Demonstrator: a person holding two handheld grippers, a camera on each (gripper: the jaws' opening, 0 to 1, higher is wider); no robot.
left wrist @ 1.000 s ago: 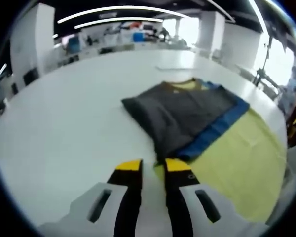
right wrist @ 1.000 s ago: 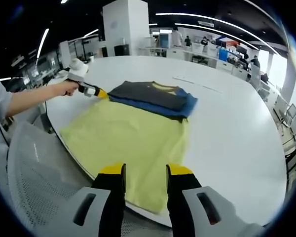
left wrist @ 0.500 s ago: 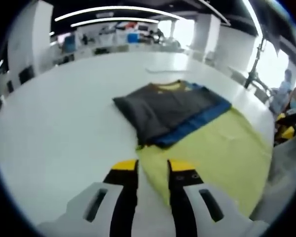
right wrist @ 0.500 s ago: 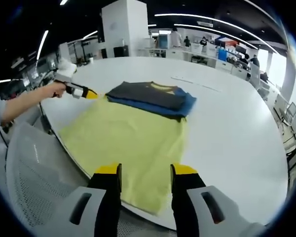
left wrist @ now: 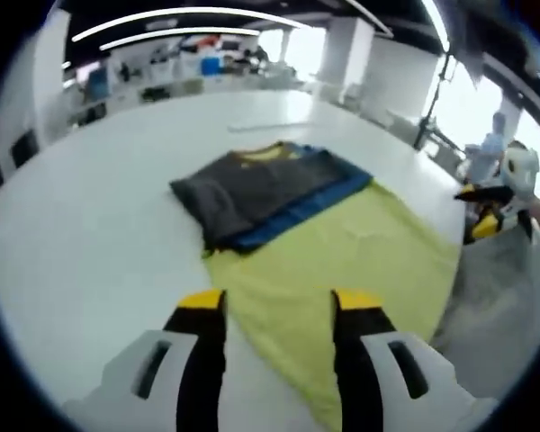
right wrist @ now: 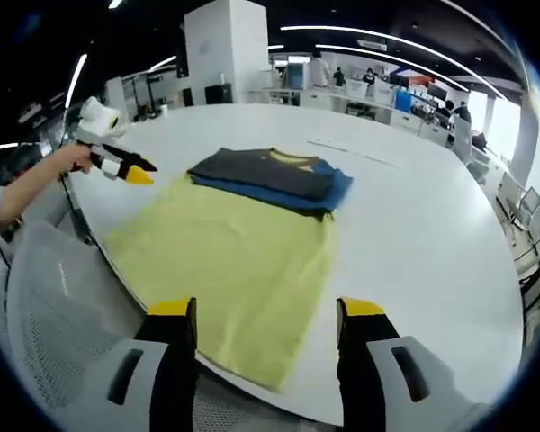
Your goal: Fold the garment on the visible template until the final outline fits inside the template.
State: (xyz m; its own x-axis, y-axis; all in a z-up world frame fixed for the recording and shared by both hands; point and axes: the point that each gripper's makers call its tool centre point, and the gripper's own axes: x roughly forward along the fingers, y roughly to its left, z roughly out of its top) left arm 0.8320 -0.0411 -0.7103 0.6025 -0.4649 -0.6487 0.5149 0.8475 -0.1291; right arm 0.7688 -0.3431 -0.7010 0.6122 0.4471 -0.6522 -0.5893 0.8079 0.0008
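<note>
Lying folded into a compact rectangle, the dark grey and blue garment with a yellow collar (right wrist: 268, 178) sits at the far end of the flat yellow rectangular template sheet (right wrist: 225, 261), which is spread over the large white round table (right wrist: 432, 243) and reaches to the table's near edge. In the right gripper view the right gripper (right wrist: 266, 317) hangs above that near edge, its yellow-tipped black jaws spread wide with nothing between them — the sheet and table rim show through the gap. At the far left of this view the left gripper (right wrist: 137, 173) is held in a person's hand (right wrist: 72, 157) just off the template's left corner, above the table and apart from the cloth. In the left gripper view the left gripper (left wrist: 279, 301) also has its jaws parted and empty, over the template's (left wrist: 351, 261) near corner, with the folded garment (left wrist: 261, 184) beyond it. The right gripper (left wrist: 482, 220) appears at the right edge of that view, past the table (left wrist: 90, 234) rim; its jaw state cannot be told there.
</note>
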